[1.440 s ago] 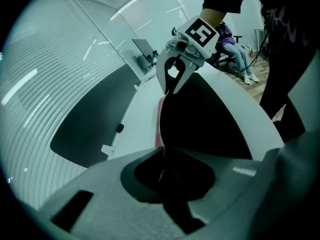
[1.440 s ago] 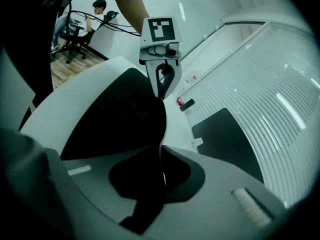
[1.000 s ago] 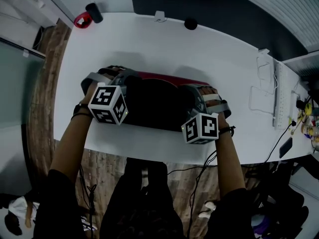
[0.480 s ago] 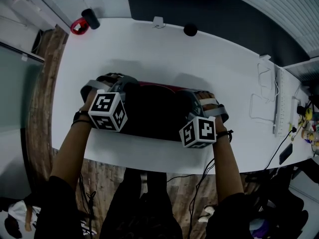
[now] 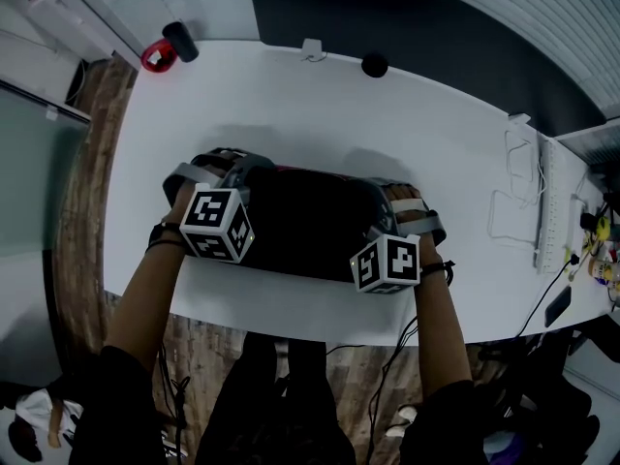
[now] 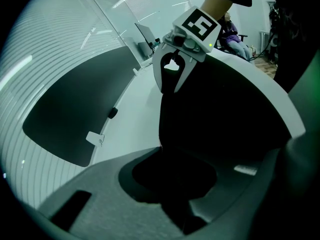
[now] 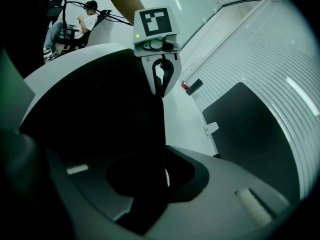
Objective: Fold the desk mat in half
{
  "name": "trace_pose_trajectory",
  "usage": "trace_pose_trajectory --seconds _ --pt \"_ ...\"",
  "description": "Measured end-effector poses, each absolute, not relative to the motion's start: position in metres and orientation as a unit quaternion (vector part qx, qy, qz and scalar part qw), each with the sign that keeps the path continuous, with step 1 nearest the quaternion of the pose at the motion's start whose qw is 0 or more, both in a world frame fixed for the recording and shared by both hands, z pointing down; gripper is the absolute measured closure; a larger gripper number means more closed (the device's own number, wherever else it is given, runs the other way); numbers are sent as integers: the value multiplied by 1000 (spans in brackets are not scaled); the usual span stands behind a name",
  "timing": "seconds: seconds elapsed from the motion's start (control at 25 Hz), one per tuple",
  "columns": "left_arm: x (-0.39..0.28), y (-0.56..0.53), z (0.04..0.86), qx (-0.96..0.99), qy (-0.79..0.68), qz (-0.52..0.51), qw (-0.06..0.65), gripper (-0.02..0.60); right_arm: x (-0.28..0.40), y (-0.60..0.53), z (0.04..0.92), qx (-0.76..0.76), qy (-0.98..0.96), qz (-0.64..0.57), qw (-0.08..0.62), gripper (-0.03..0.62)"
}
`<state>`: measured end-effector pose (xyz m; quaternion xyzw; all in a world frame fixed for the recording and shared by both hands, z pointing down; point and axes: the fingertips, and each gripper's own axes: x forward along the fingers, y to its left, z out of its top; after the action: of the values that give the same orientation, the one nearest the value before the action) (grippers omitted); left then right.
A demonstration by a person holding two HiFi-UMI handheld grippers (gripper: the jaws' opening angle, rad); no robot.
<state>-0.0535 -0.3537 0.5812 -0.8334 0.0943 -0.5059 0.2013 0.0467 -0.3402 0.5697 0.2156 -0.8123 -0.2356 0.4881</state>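
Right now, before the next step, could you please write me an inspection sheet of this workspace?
Surface: white table, nothing spilled.
Job's things: black desk mat lies folded, near the front edge.
Clutter: red-and-black item at the far left corner; black round object and white clip at the far edge; power strip at the right.
Grippers: left gripper fingers closed on the mat's far edge; right gripper has the mat between its fingers with a thin gap; both have just been opening.
Cables: dark cables hang below the near edge; white cable beside the strip.
Surroundings: wooden floor; dark panel; seated person in the background.
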Motion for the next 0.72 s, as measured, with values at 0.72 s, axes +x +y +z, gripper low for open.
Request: trace_pose_trajectory --seconds 0.72 --pt "-54 -366 572 -822 138 -503 229 468 52 -351 562 263 -813 -220 471 436"
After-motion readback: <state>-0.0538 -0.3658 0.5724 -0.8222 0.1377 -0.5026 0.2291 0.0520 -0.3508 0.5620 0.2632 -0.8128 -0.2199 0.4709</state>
